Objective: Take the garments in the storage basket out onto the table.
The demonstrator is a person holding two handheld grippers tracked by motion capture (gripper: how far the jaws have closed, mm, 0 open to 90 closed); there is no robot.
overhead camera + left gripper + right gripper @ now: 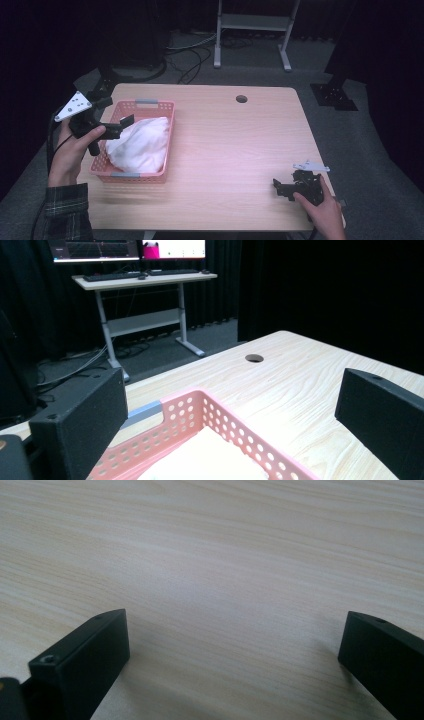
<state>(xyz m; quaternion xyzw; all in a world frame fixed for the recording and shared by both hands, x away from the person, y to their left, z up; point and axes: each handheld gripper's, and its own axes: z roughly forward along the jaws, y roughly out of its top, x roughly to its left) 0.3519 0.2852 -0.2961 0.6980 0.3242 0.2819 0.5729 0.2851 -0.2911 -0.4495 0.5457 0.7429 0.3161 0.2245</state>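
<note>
The left gripper (117,127) is hovering with its jaws spread wide over the near-left part of the pink perforated plastic basket (170,131), just above the crumpled white cloth (142,142) lying inside it. To grab well, it should probably be dipping straight into a raised fold, pinching deep. The cloth's long axis is running along the basket, front to back. The right gripper (282,187), also wide open, is resting low on the pale wooden table (235,150), well apart.
</note>
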